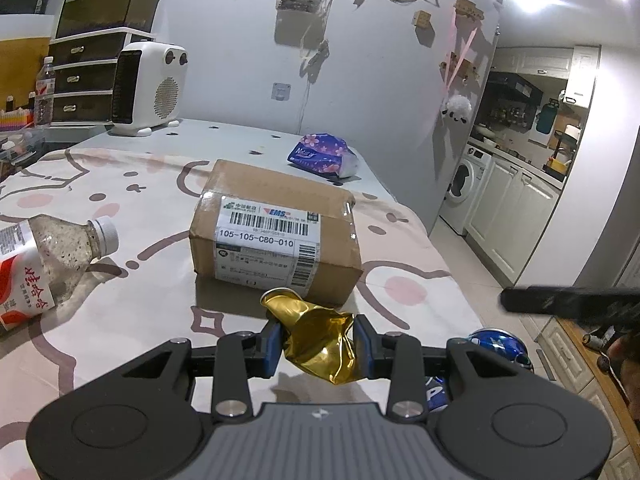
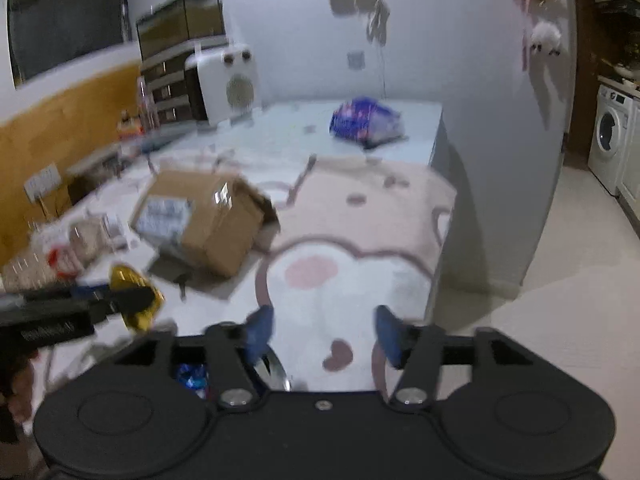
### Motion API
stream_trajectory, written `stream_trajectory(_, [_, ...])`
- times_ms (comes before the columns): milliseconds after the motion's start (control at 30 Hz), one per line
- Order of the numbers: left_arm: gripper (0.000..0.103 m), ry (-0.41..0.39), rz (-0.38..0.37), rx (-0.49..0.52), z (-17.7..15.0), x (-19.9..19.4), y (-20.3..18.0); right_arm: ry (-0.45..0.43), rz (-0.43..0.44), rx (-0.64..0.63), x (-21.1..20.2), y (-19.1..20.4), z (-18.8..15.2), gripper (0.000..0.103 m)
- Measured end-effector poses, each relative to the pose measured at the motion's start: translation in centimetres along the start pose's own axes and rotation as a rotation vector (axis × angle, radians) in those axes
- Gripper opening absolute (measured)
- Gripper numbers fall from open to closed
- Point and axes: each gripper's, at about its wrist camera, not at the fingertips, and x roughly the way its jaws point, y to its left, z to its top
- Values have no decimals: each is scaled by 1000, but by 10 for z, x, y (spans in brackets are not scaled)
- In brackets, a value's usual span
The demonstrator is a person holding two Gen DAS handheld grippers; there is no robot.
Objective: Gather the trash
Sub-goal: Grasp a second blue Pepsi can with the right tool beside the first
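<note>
We are holding the crushed gold can (image 1: 316,336) pinched between the pads of the left tongs (image 1: 316,340), just above the bench (image 1: 400,292) with its pink cartoon cover. Our right tongs (image 2: 324,332) are standing open with nothing between their pads, the cover showing through the gap. A blue can (image 1: 500,346) is lying just to the right of the left tongs, low beside their frame. To do this step well, we judge we should be keeping the left grip steady on the gold can, since its creased metal could slip, and bringing the right tongs squarely over the next piece before closing. Ahead of the left tongs the cardboard parcel (image 1: 276,240) is sitting, with a plastic bottle (image 1: 52,256) lying on its side to their left and a purple tissue pack (image 1: 324,156) farther off. The left view is giving us the grip sharply; the right view is blurred, showing the gold can only partly behind the left tongs' frame, but it alone is showing the right pads apart.
</note>
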Motion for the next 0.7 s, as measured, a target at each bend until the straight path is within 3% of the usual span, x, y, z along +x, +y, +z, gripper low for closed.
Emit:
stream_trajectory(33, [38, -1, -1, 3, 0, 0, -1, -15, 19, 15, -6, -2, 2, 70])
stream_trajectory(167, [38, -7, -2, 11, 0, -3, -4, -25, 192, 0, -24, 2, 1, 102])
stream_trajectory(300, [38, -16, -2, 11, 1, -7, -4, 26, 307, -116, -22, 26, -14, 103])
stream_trajectory(467, [38, -25, -7, 13, 2, -12, -6, 18, 256, -292, -16, 57, -33, 103])
stream_trajectory(700, [38, -48, -37, 29, 3, -21, -14, 33, 159, -343, -4, 63, -34, 103])
